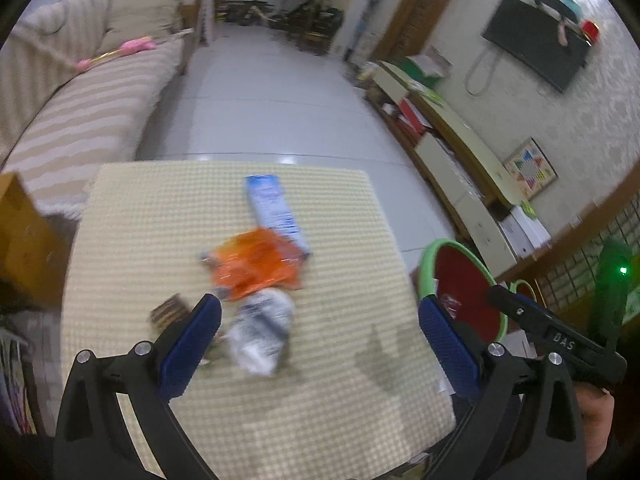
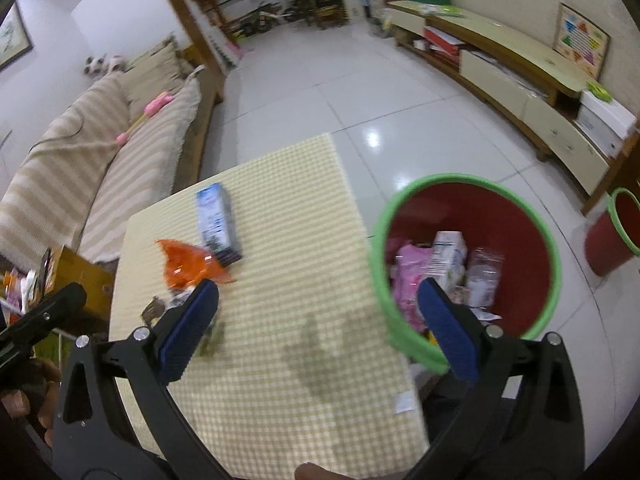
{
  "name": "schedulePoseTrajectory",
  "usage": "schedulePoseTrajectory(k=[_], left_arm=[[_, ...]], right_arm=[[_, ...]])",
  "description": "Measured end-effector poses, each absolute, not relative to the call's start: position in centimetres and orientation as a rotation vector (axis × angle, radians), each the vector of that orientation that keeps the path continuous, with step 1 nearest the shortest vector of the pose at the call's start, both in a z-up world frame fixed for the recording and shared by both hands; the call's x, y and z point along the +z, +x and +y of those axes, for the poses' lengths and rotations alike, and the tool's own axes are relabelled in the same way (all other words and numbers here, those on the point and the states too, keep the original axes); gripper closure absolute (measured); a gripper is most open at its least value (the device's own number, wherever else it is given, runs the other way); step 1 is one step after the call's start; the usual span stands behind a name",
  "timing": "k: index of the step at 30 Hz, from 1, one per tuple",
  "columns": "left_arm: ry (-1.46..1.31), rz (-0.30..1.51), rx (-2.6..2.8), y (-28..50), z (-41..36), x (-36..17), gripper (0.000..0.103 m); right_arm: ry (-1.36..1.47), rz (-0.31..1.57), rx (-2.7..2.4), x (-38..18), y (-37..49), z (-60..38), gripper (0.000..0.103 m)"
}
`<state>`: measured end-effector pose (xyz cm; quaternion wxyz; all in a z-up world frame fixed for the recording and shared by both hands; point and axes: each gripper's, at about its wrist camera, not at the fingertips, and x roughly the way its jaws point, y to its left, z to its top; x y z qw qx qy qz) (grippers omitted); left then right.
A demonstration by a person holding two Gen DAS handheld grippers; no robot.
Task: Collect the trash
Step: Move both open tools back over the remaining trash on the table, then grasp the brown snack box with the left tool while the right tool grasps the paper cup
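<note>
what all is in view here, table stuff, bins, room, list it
carton: 1, blue-white, far on table
wrapper: 1, orange, mid table
crumpled bag: 1, white, near edge
small packet: 1, dark, left of bag
table: 1, cream checked cover
bin: 1, red, green rim, right of table, holds trash
second bin: 1, red, on floor farther right
sofa: 1, beige striped
TV: 1, black, on wall
left tool: open, over table
right tool: open, empty
</note>
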<state>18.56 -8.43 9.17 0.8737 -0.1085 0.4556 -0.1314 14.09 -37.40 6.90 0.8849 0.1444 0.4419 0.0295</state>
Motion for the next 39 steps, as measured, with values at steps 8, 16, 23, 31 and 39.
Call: schedulePoseTrajectory(k=[8,16,23,31,39], left_arm=[[-0.318,0.978,-0.171,17.2,-1.4,6.5,0.008],[-0.392,1.060,-0.147,17.4,2.7,2.5,0.008],[-0.511,1.171,-0.143,18.6,4.3,-2.4,0.011],[-0.644,1.228,-0.123,21.6,3.8,-6.1,0.019],[-0.592,1.272,-0.093,25.1,0.8,-7.8,0.025]], right_arm=[[0.210,0.954,0.162,6.2,14.9,-31.0,0.005],[0.167,1.038,0.221,3.3,15.9,-26.0,0.005],[0.157,1.132,0.250,-0.8,16.7,-22.9,0.005],[0.143,1.192,0.285,-4.0,18.3,-20.8,0.005],[0.165,1.223,0.311,-6.2,20.2,-19.7,0.011]])
